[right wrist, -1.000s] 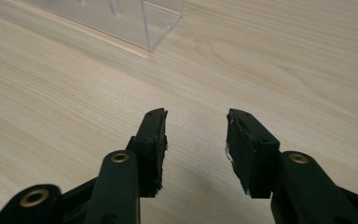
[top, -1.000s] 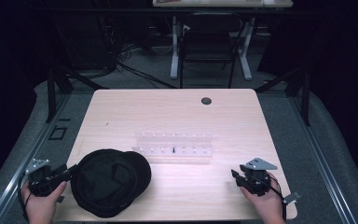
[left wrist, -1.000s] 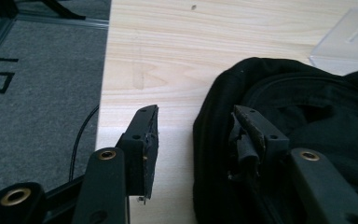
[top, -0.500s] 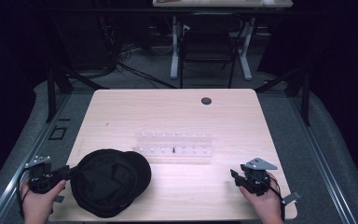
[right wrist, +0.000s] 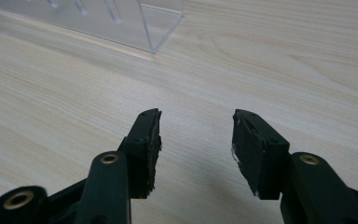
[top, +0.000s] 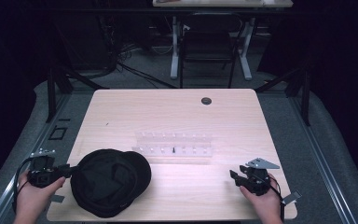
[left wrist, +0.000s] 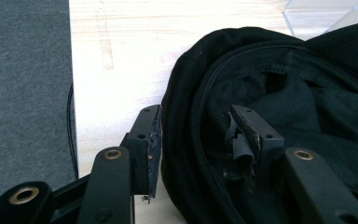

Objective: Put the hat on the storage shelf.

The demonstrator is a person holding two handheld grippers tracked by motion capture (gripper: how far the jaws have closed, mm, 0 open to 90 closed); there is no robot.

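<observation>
The left gripper (left wrist: pixel 196 135) stands wide open at the near left table edge, its jaws straddling the rim of the black cap (left wrist: pixel 279 88) and just beginning to close; whether the pads press the cloth I cannot tell. The right gripper (right wrist: pixel 196 140) hovers with jaws spread, just widened, nothing between them, above bare table (right wrist: pixel 284 60) near the clear rack (right wrist: pixel 135 18).

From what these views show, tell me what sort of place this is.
Probably a lab or recording studio set up for handling trials, not a home. A lone light wooden table stands on grey carpet amid dark surroundings, cables trail over the floor behind it, and a chair stands at another desk beyond.
</observation>
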